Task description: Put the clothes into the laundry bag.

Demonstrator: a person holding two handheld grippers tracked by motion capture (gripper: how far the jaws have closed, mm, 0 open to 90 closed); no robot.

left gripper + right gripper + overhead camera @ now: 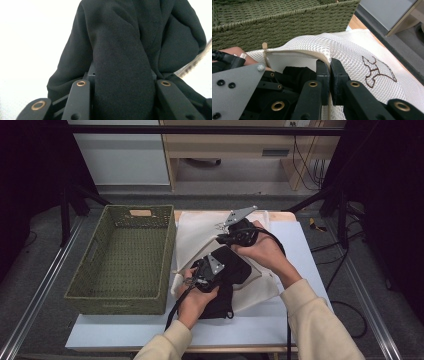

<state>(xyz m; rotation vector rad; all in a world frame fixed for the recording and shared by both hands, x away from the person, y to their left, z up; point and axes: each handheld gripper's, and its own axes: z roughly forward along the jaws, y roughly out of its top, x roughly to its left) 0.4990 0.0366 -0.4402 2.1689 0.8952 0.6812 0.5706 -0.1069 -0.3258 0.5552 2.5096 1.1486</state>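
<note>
While a green woven basket (122, 257) sits left on the white counter (300, 245), the right gripper (330, 68) pinches the mesh bag (352, 47) rim; the left gripper (122, 85) clamps the black garment (130, 37), hiding its jaw tips.

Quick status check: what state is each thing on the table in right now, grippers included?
Mesh laundry bag: unzipped, mouth held up by its zipper edge.
Black garment: bunched, partly on the bag.
Right gripper: shut on the bag's zipper edge.
Left gripper: jaws around a fold of the garment.
Green woven basket: empty, upright.
</note>
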